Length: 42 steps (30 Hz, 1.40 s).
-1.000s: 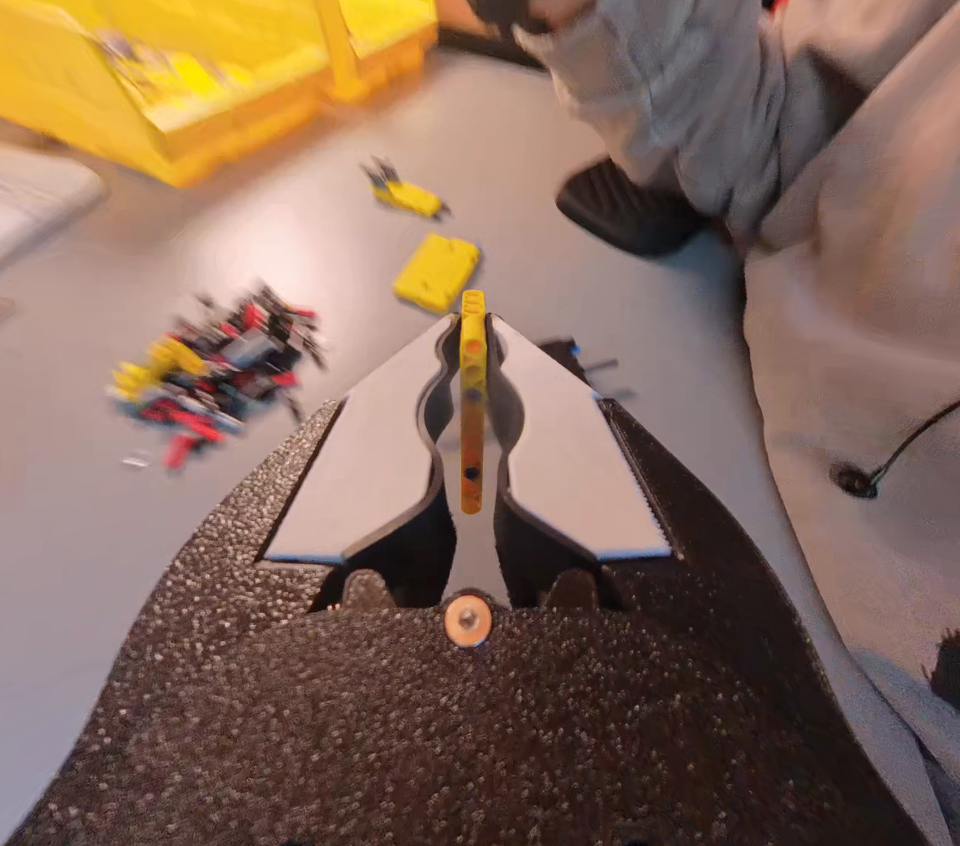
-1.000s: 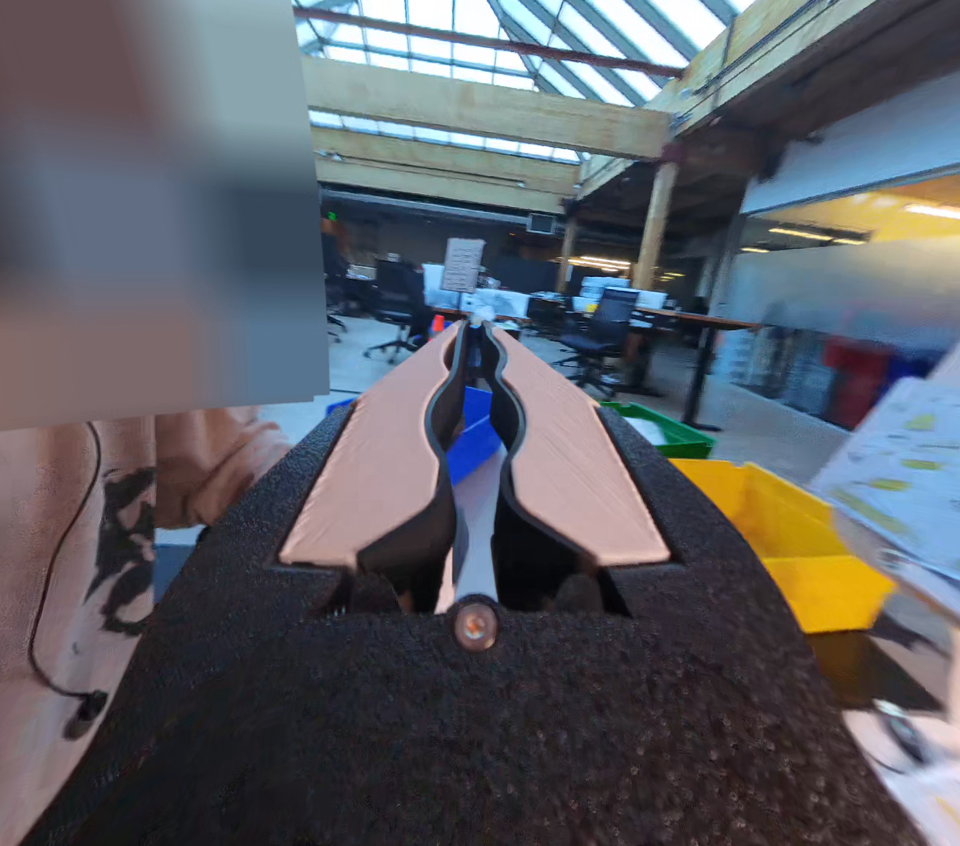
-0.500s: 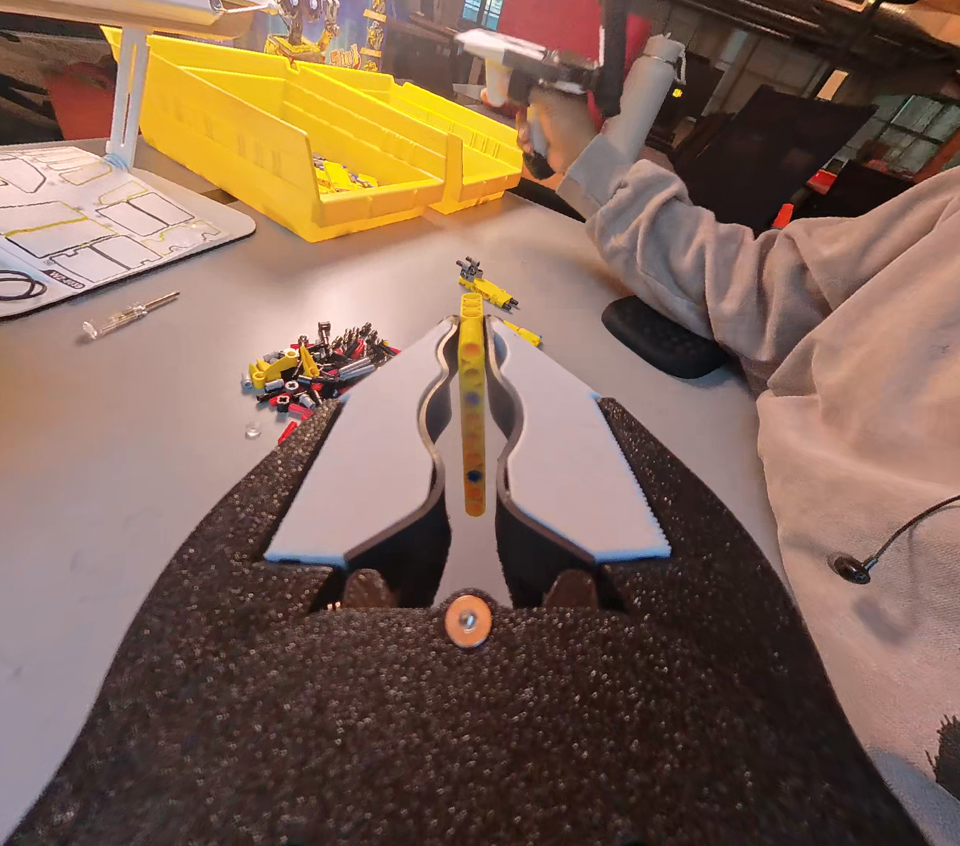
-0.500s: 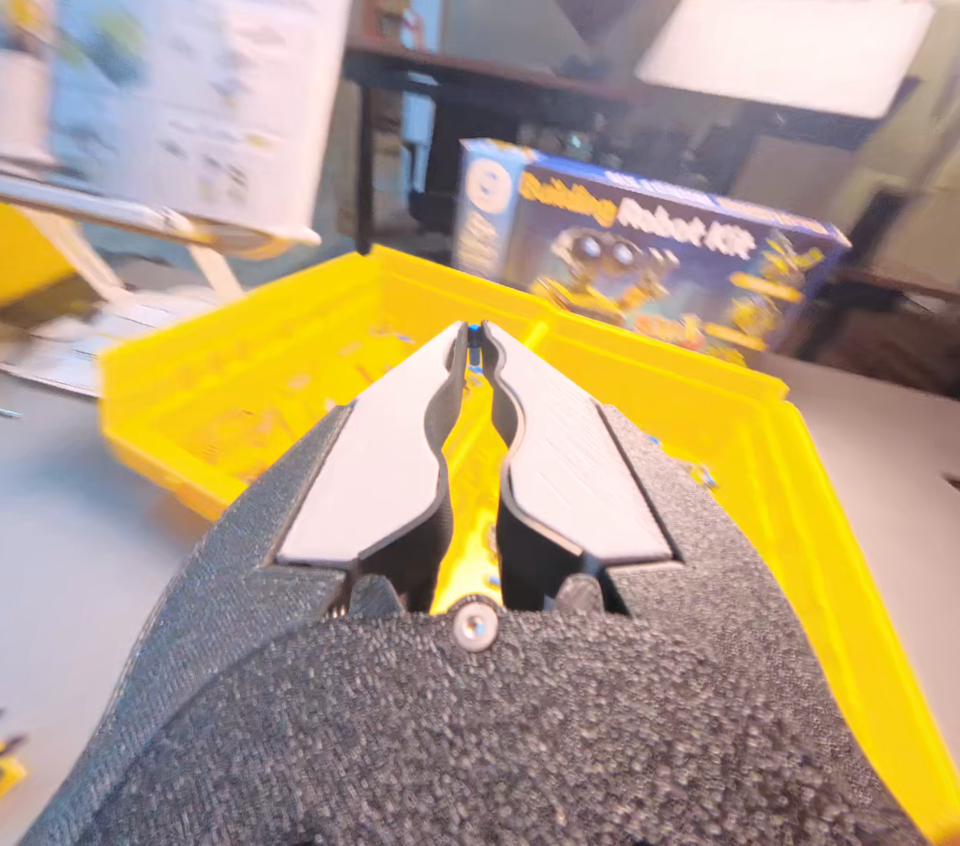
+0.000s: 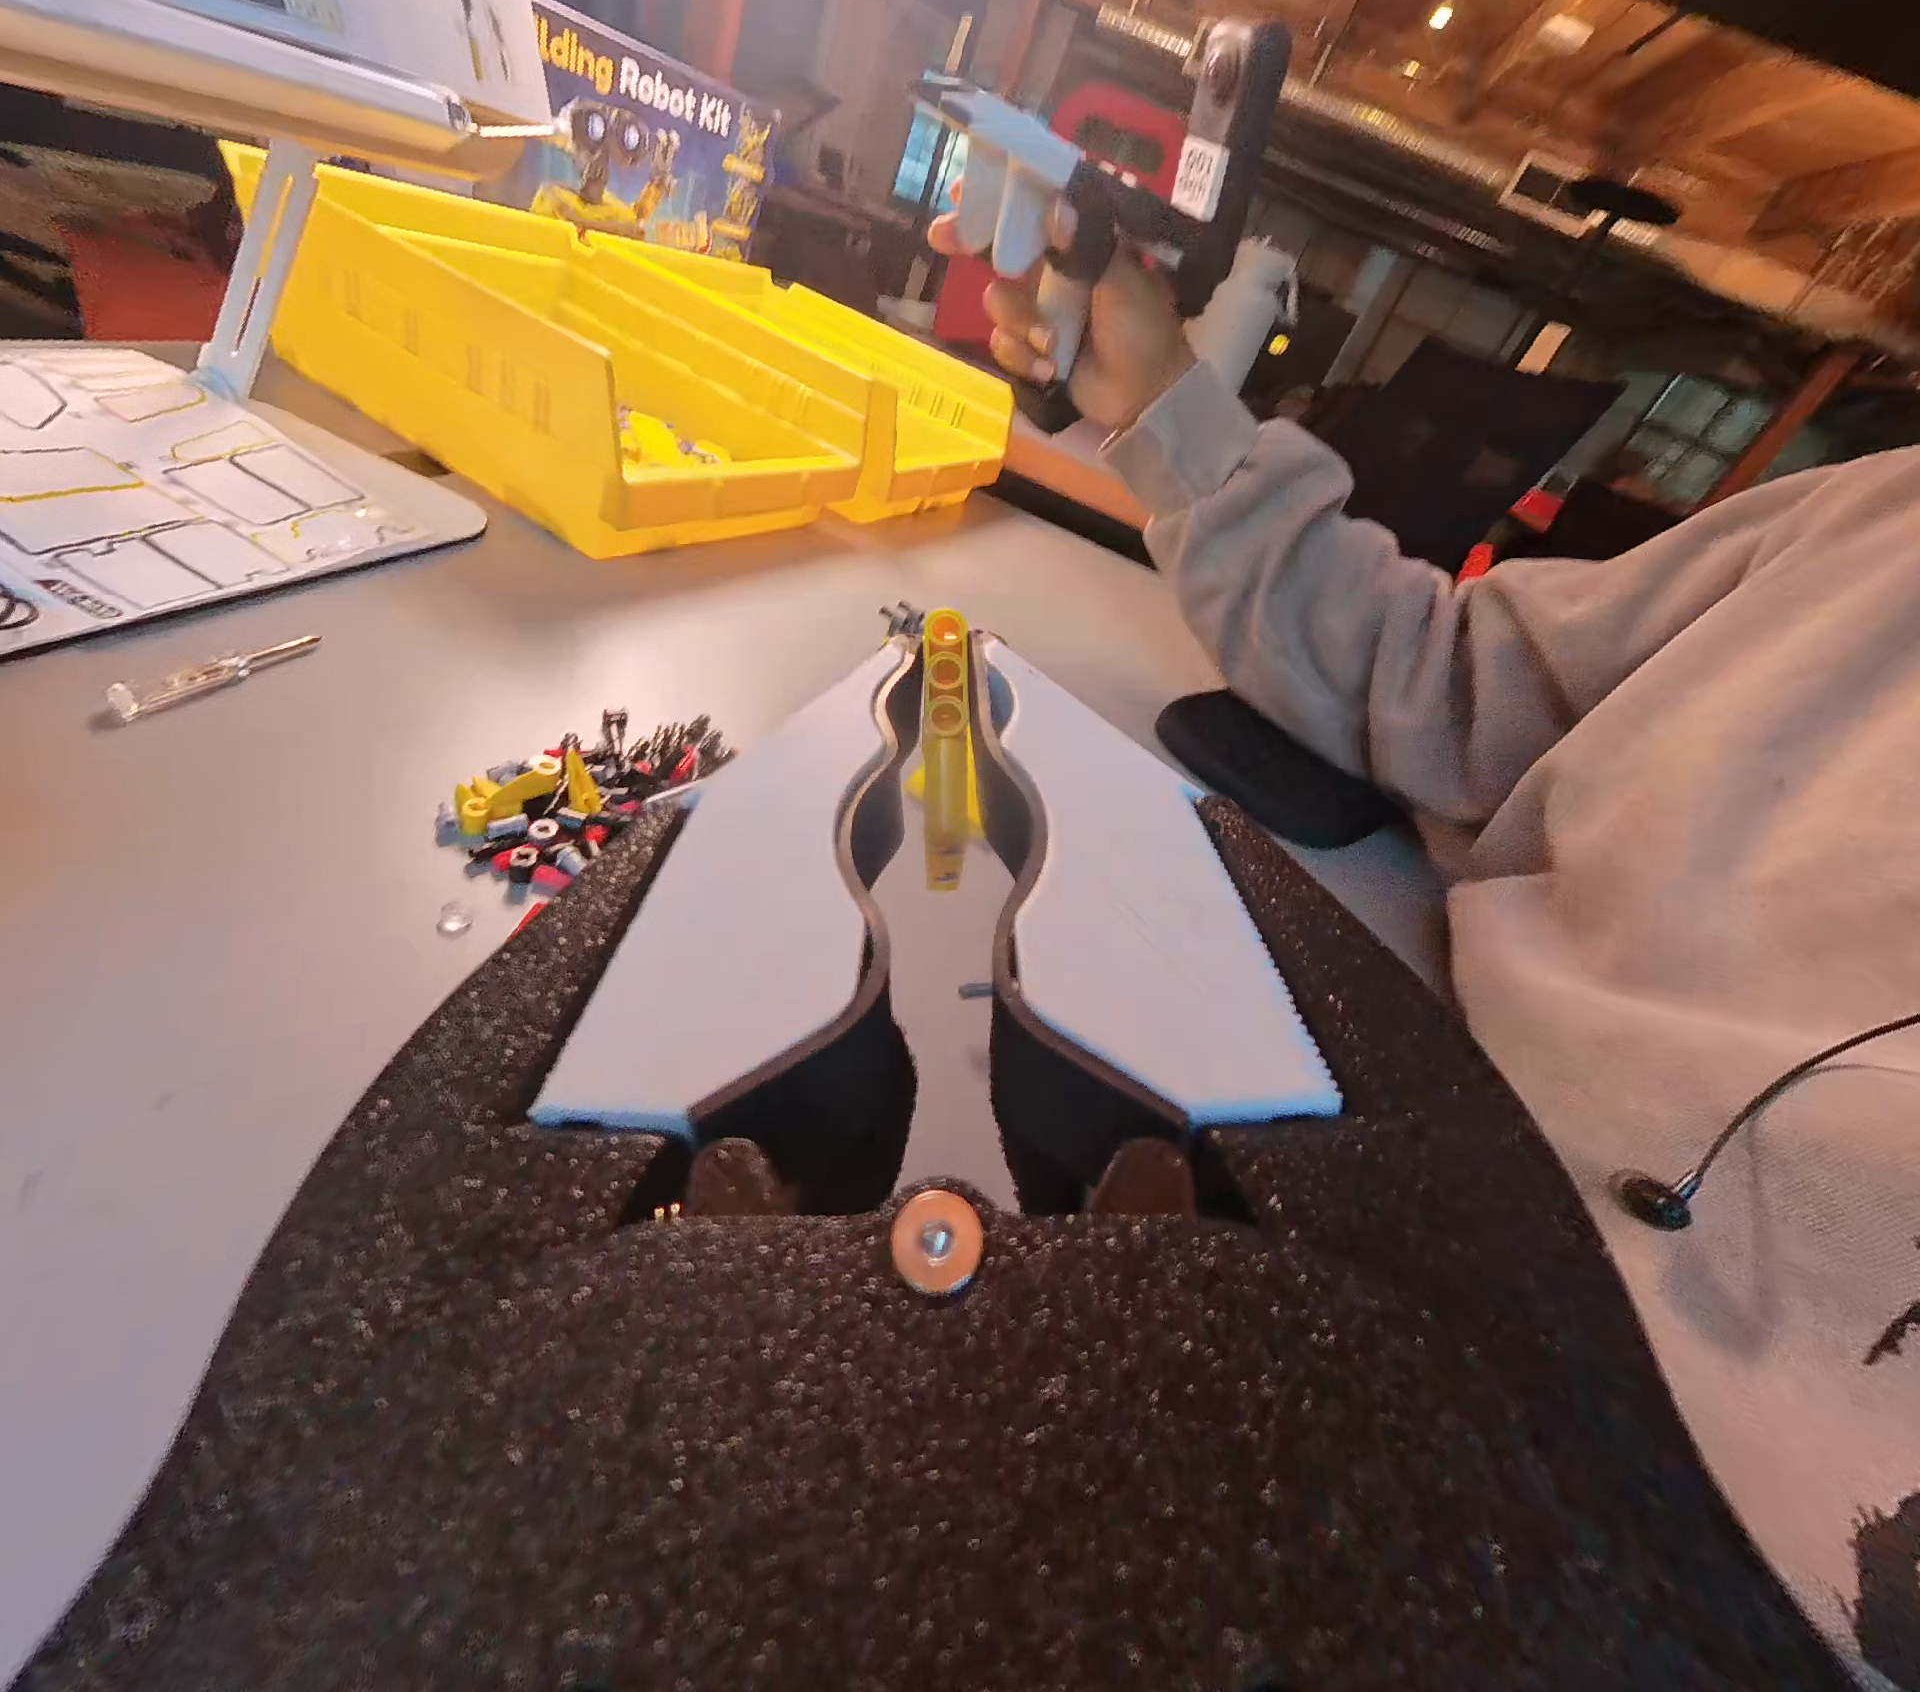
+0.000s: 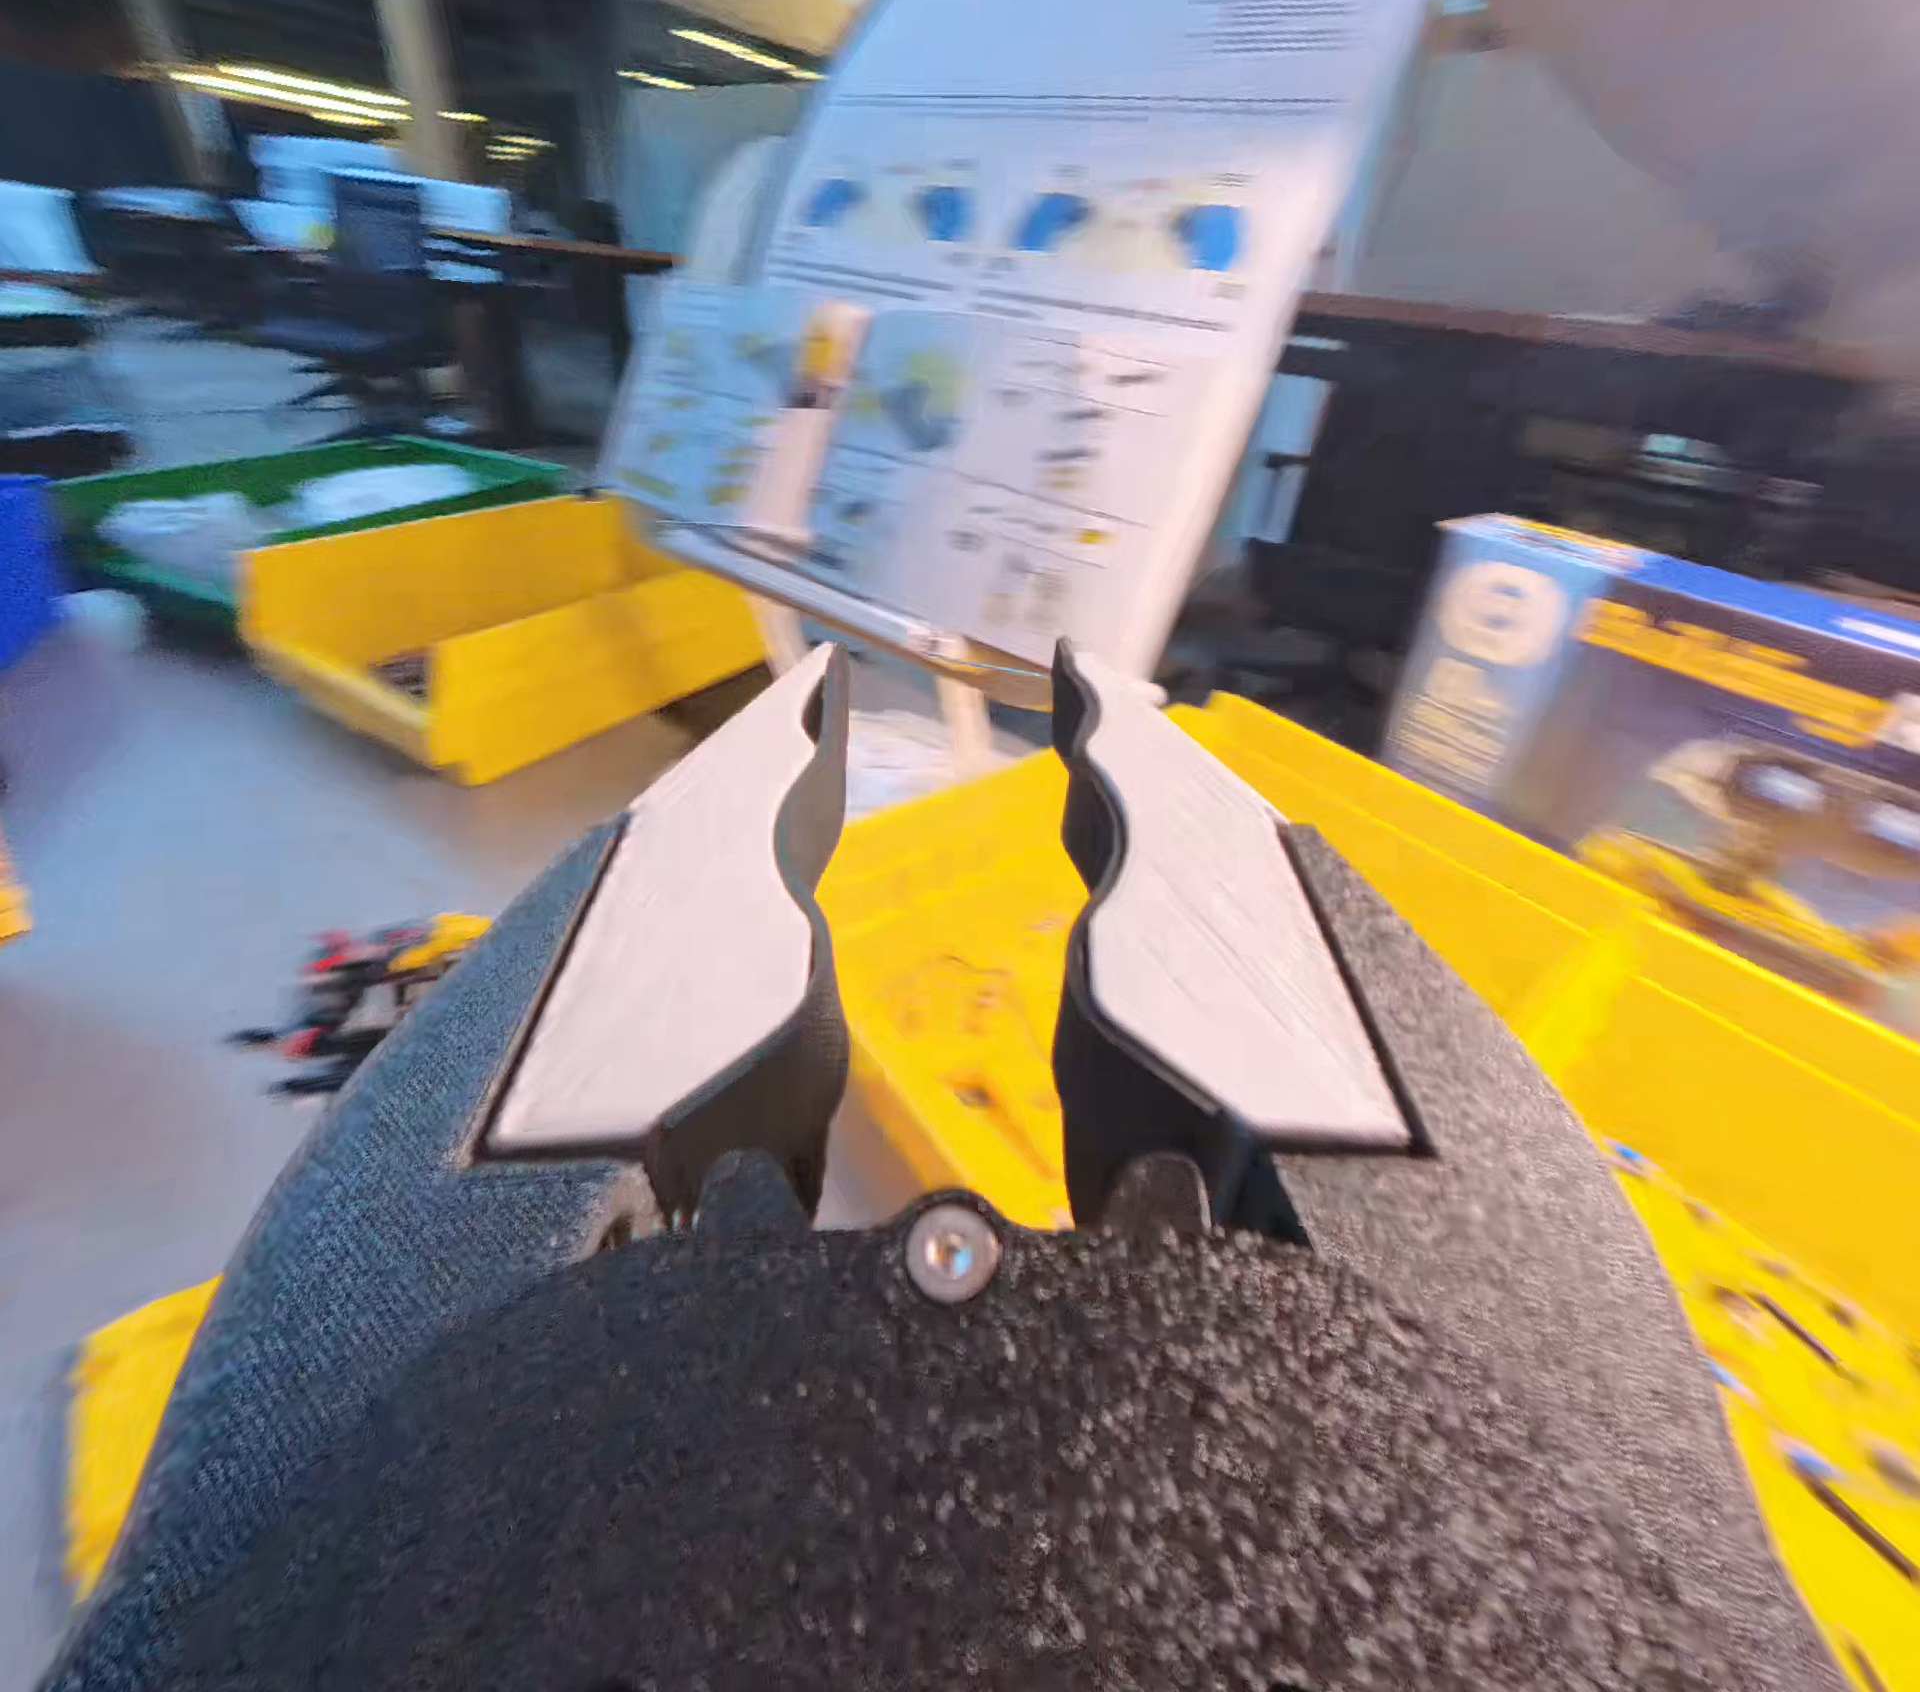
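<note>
My left gripper is shut on a long yellow beam with round holes, held above the grey table. A pile of small black, red and yellow parts lies on the table just left of its fingers. My right gripper is open with nothing between its fingers, raised over a yellow bin. It also shows in the left wrist view, held up in a hand at the upper right, above the yellow bins.
An instruction sheet on a white stand rises behind the bins, and a kit box stands to the right. A printed mat and a clear pin lie at the left. A black pad and a person's sleeve are at the right. My hands' fingertips stand some 35 cm from each other.
My right gripper swung from pointing at the ceiling down over the yellow bin and its jaws opened. My left gripper tilted up and kept hold of the yellow beam.
</note>
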Available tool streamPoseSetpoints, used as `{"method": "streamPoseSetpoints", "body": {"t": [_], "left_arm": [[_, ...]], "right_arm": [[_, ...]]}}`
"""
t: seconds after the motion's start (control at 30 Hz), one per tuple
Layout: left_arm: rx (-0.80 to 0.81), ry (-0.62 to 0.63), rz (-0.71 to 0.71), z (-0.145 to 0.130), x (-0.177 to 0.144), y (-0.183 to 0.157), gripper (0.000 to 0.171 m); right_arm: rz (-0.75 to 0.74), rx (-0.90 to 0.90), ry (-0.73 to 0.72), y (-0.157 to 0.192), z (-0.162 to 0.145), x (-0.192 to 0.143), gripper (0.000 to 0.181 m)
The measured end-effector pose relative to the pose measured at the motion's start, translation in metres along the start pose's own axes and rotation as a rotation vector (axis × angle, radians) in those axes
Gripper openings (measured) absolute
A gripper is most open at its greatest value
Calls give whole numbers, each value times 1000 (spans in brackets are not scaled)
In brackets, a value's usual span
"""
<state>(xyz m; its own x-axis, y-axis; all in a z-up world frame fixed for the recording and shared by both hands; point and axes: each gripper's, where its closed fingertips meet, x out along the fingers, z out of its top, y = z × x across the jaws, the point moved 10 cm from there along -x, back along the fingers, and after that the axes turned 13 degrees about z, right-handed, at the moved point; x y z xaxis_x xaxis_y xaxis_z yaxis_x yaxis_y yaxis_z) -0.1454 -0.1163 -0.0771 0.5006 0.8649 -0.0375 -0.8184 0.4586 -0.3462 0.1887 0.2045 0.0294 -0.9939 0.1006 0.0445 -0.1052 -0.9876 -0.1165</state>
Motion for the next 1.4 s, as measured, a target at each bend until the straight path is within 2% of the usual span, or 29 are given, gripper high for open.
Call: {"method": "streamPoseSetpoints", "body": {"t": [0.1,0.2,0.27,0.4,0.43,0.47,0.73,0.9,1.0,1.13,1.3,1.4], "left_arm": [[-54,-103,-53,6,-6,-1,6],[-79,-194,-93,11,-12,-3,6],[-98,-228,-117,13,-15,-4,7],[-114,-244,-145,13,-14,-6,6],[-113,-243,-159,12,-14,-7,6],[-119,-241,-167,12,-13,-7,6],[-19,-169,-159,10,-8,-15,16],[9,-145,-169,7,-6,-19,14],[17,-137,-175,8,-6,-21,6],[-95,-134,-138,10,-5,-17,6],[-343,-186,-130,7,-9,0,6],[-437,-227,-147,6,-12,8,6]], "right_arm": [[419,32,21,75,2,59,38],[771,101,51,154,-17,106,38],[879,151,75,194,-34,127,39],[894,211,97,233,-57,146,32],[887,209,91,236,-59,147,14],[872,190,92,236,-60,147,8],[880,152,45,215,-45,132,7],[915,214,19,217,-44,131,7],[936,289,-10,215,-43,131,7],[897,362,-14,211,-45,135,7],[747,264,-12,200,-45,133,22],[755,261,42,204,-50,136,24]]}}
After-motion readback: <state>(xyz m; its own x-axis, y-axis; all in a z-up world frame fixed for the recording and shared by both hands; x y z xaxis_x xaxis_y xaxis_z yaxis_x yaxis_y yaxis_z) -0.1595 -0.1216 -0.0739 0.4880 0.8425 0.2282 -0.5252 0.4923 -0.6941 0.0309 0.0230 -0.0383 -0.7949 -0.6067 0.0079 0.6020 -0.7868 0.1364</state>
